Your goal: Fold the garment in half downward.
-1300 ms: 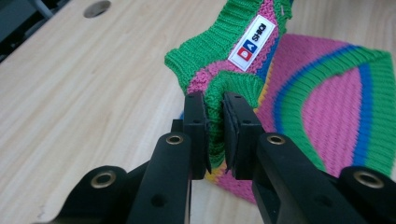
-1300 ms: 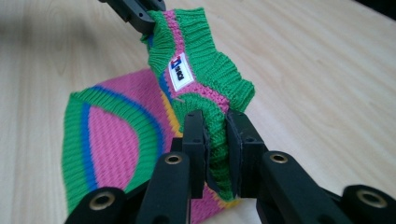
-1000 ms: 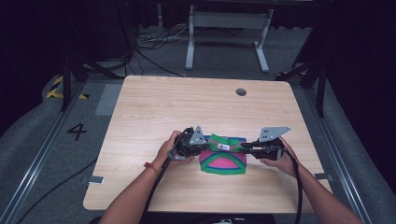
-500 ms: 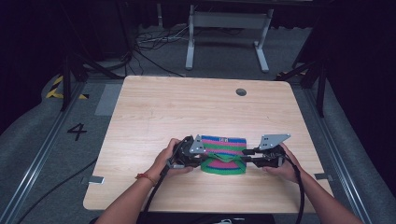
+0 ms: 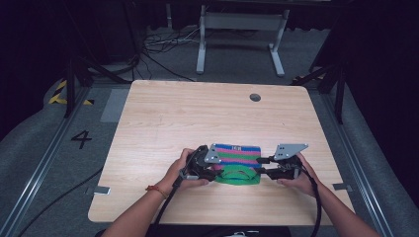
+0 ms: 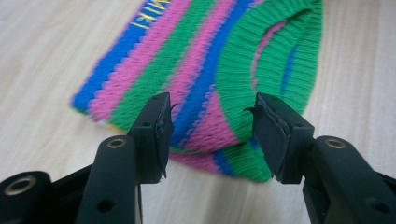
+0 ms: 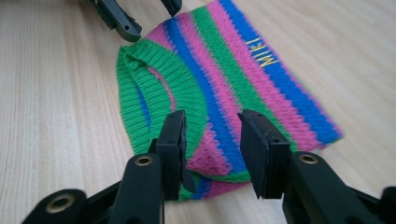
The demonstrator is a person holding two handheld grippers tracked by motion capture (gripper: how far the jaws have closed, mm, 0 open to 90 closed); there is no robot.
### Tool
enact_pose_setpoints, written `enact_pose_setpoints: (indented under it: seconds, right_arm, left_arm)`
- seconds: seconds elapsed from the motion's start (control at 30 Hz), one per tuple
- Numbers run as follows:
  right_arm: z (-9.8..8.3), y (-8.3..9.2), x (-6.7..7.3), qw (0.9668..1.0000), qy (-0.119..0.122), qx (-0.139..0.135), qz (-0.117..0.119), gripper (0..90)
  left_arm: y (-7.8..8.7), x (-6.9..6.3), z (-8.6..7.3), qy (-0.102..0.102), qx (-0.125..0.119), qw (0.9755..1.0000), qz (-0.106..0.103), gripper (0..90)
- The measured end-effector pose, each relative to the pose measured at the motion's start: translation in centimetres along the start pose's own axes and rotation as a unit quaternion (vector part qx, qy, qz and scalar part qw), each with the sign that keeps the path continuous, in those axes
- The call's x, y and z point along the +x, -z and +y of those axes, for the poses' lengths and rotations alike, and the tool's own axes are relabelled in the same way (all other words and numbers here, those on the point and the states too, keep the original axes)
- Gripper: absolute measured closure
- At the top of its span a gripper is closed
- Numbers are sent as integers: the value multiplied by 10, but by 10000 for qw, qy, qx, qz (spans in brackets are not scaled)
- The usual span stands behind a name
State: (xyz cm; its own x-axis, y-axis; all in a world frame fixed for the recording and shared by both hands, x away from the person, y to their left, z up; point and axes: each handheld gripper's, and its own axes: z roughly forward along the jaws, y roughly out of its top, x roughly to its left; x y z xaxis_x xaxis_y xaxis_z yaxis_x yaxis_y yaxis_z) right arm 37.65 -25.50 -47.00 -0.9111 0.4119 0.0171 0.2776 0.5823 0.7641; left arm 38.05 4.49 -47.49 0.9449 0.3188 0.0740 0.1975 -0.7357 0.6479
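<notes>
High view puts our striped knit garment (image 5: 237,163) low and just right of centre on the wooden table (image 5: 197,118), now a flat folded rectangle with its green ribbed collar (image 5: 236,175) on the near edge. A second ago the piece was bunched up between us in a rough fan; half a second ago it was already squared, and since then both tools have let go. We judge the fold is set and the release is what is under way.

Our left gripper (image 6: 210,123) stands wide open, jaws astride the near corner of the knit with daylight on both sides, holding nothing; we cannot tell whether the pads brush the wool. Our right gripper (image 7: 211,140), seen in its own view at lower centre, is open somewhat less widely, jaws either side of the opposite corner, also empty. Yellow stitched lettering (image 7: 259,50) sits upper right on the blue stripe.
</notes>
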Motion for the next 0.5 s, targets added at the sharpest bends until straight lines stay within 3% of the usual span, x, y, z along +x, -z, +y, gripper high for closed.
enact_pose_setpoints:
  seconds: [0.17, 0.23, 0.27, 0.4, 0.5]
  right_arm:
    - [-5, -12, 7, 9998, -58, 136, -108, 582]
    - [-11, -19, 7, 9995, -87, 272, -153, 558]
    - [-13, -19, 6, 9995, -141, 234, -140, 558]
    - [-14, -20, 4, 9993, -99, 283, -211, 544]
    - [-15, -23, -1, 9992, -222, 227, -222, 542]
  left_arm:
    - [-11, -5, -6, -53, 188, 9998, 37, 469]
    - [-12, -6, -12, 108, -34, 9999, 47, 455]
    - [-12, -6, -14, 84, -112, 9999, 55, 453]
    - [-13, -4, -17, 152, -224, 9996, 63, 454]
    - [-16, 0, -16, 167, -272, 9994, 103, 458]
